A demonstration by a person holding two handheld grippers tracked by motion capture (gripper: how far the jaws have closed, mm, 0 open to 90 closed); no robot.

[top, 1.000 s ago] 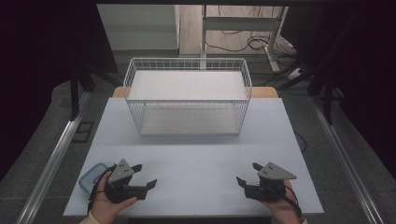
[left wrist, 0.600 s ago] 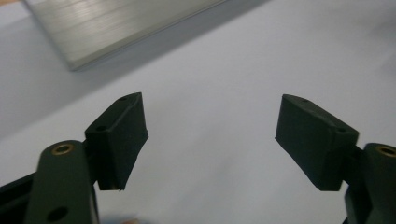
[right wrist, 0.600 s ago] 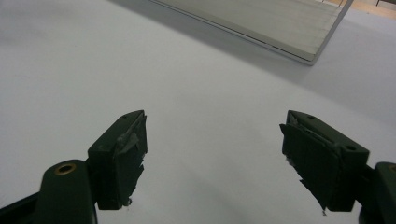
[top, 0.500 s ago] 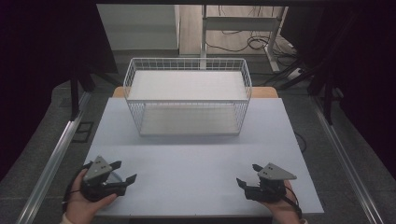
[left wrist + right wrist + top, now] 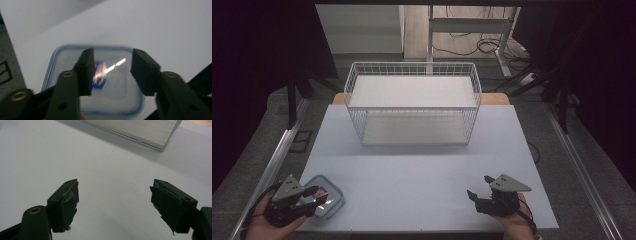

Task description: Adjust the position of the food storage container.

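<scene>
- A pale grey table (image 5: 422, 180) takes up the middle of the high view, with dark floor and cables beyond its far edge.
- The thing you are working at is a clear square container (image 5: 328, 198) with a blue-edged lid, lying flat at the lower left of the high view, on the near left corner of the table.
- In the left gripper view the container (image 5: 100, 82) lies under your jaws, blurred, with a small red and blue label seen through the lid.
- Your left gripper (image 5: 312, 196) sits at that same lower-left corner, its tips over the container's near edge. Its jaws stand moderately apart above the lid and hold nothing; whether they touch the lid you cannot tell.
- Your right gripper (image 5: 478, 187) rests at the lower right of the high view, well apart from the container, with bare table under it. Its jaws gape wide and empty.
- A white wire basket (image 5: 412, 75) stands in the upper middle of the high view, at the table's far edge.
</scene>
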